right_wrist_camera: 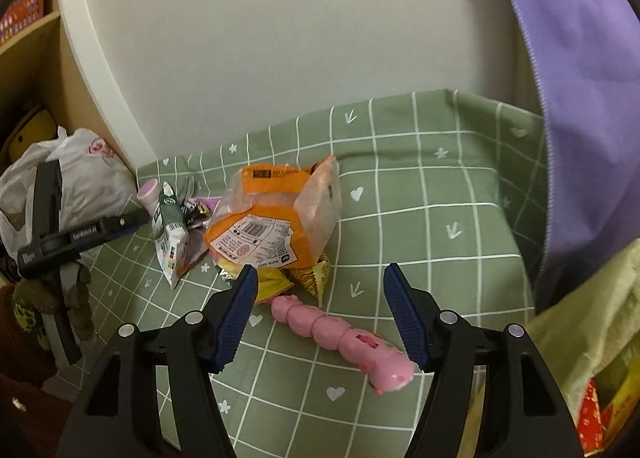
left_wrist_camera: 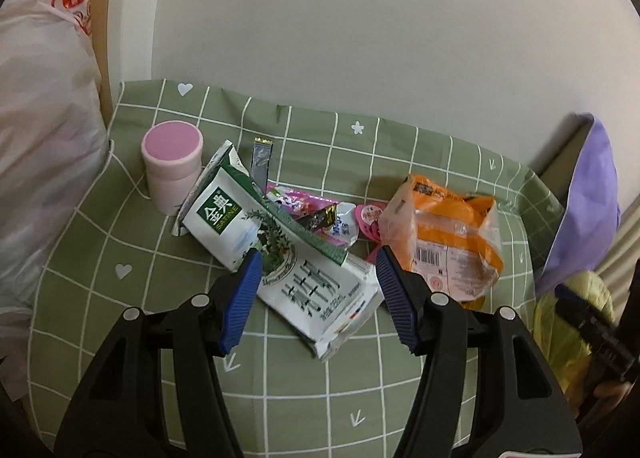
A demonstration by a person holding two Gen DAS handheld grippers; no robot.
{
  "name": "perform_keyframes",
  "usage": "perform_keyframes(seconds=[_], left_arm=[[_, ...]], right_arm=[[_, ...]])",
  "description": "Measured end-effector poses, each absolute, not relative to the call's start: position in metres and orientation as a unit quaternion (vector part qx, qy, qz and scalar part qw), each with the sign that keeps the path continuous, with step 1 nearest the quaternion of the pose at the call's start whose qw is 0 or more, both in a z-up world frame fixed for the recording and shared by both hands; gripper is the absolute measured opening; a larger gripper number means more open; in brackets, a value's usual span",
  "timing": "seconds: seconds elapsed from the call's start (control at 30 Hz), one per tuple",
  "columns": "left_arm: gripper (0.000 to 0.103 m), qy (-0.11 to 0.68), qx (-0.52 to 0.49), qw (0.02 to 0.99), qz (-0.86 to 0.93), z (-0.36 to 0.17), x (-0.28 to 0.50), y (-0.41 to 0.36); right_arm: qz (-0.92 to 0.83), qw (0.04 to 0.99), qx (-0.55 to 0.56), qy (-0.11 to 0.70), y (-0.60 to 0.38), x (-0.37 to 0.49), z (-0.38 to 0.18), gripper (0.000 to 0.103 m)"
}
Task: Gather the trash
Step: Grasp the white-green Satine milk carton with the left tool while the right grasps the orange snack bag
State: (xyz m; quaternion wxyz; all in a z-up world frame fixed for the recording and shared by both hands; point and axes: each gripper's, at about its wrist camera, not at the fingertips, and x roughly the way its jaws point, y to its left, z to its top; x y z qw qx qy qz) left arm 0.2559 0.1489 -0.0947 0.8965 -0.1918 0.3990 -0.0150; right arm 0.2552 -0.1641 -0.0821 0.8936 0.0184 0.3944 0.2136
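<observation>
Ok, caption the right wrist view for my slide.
Open right gripper above a pink toy, orange bag behind.

From my left wrist view, the white bag (left_wrist_camera: pixel 44 162) at far left runs off the frame edge. The pink wrappers (left_wrist_camera: pixel 304 212) mid-frame lie partly under the milk pouch (left_wrist_camera: pixel 276 254), so I can't read them. At lower right the other gripper (left_wrist_camera: pixel 592 330) is blurred and cut by the lens rim. In my right wrist view, the yellow wrapper (right_wrist_camera: pixel 280 282) sits half hidden under the orange bag (right_wrist_camera: pixel 272 222), and the red packet (right_wrist_camera: pixel 600 414) at lower right is cropped.
</observation>
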Motion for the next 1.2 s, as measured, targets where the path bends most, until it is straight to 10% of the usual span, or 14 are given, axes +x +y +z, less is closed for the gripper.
perform_keyframes(seconds=[0.6,0.9,1.0,1.2], left_arm=[[0.069,0.460,-0.339,0.814,0.100,-0.151,0.302,0.211],[0.052,0.448,-0.316,0.835,0.042,-0.129,0.269,0.203],[0.051,0.437,-0.280,0.854,0.029,-0.108,0.259,0.191],[0.051,0.398,-0.224,0.890,0.014,-0.076,0.234,0.178]], right_arm=[[0.217,0.884,-0.007,0.415,-0.129,0.297,-0.102,0.062],[0.224,0.876,-0.009,0.427,-0.105,0.346,-0.119,0.061],[0.243,0.860,-0.004,0.450,-0.096,0.355,-0.129,0.030],[0.213,0.887,-0.009,0.410,-0.105,0.332,-0.103,0.021]])
